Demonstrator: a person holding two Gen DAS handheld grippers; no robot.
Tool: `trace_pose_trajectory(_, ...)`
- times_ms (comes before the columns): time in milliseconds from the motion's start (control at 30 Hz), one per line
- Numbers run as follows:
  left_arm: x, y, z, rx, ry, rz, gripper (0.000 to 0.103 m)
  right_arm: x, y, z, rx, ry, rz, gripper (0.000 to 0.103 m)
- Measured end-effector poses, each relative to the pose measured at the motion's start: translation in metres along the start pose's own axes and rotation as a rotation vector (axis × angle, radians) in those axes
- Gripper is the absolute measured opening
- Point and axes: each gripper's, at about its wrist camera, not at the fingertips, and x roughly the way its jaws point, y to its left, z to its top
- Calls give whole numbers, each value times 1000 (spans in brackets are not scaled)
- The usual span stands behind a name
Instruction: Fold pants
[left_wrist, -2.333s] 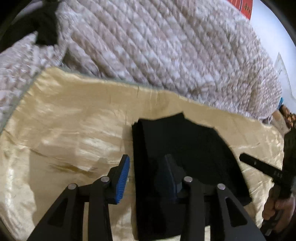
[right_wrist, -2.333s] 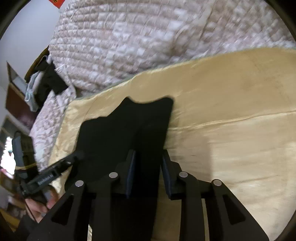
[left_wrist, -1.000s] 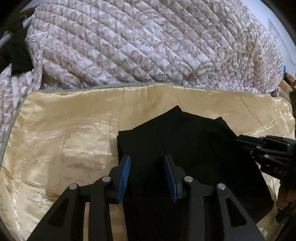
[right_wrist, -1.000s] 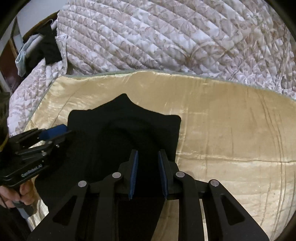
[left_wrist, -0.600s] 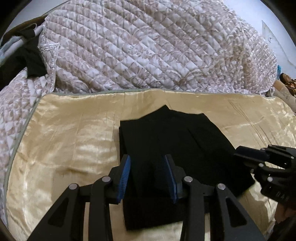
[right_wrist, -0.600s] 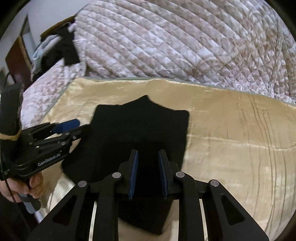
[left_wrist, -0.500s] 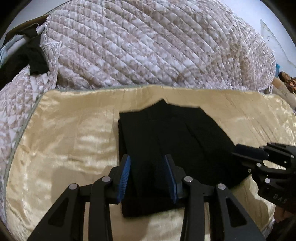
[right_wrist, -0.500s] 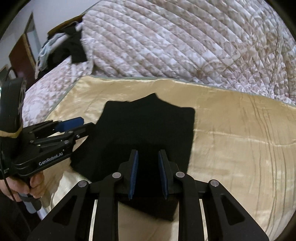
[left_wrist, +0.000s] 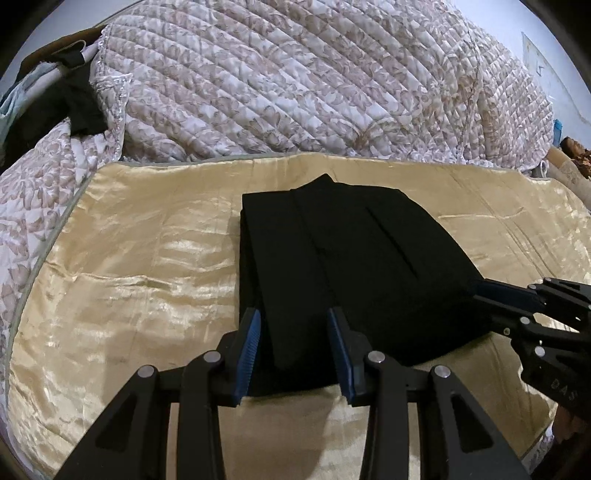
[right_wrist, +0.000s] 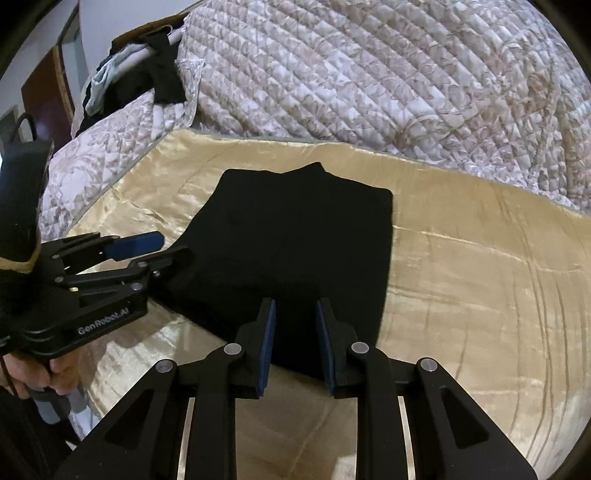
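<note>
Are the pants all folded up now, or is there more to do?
Nearly done, it seems. The black pants lie in a neat stacked rectangle on the gold satin sheet, so the folding looks finished. Nothing is in hand: the left gripper and the right gripper are both open, with nothing between their pads. At most a little tidying of the bump on the far edge might be left.

Dim light, satin glare, fisheye edges
</note>
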Motion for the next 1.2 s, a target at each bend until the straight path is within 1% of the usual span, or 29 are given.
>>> trace_pose_trajectory(133,-1,2,-3,-12,1,-1,41,4,-2,-4,7,24,-6,23)
trace_pose_trajectory(333,-4,9,-6,-32,0,1,41,5,-7,-10,19,18,-4,23)
trace_pose_trajectory(633,-15,18,-18,-81,11,3,40,-15,-12,-18,73,3,-7,23)
trace_pose_trajectory(767,-12,14,-31,-85,46,-7,40,-19,-14,-26,89,17,-5,23)
trace_pose_trajectory(833,-8,10,-38,-73,67,-3,40,-16,-15,-32,100,47,5,23)
trace_pose_trajectory(933,-1,7,-43,-63,95,0,40,-9,-14,-41,98,85,-8,23)
trace_pose_trajectory(967,-1,7,-44,-58,92,4,41,-9,-14,-42,88,81,-13,24)
trace_pose_trajectory(1033,-1,6,-44,-49,87,11,41,-9,-12,-42,70,77,-25,39)
trace_pose_trajectory(1067,0,6,-44,-48,86,12,42,-9,-13,-42,68,76,-37,49)
trace_pose_trajectory(1133,0,6,-43,-46,85,19,47,-10,-13,-43,66,76,-48,50)
trace_pose_trajectory(1200,0,7,-43,-45,82,23,49,-9,-15,-42,65,77,-53,50)
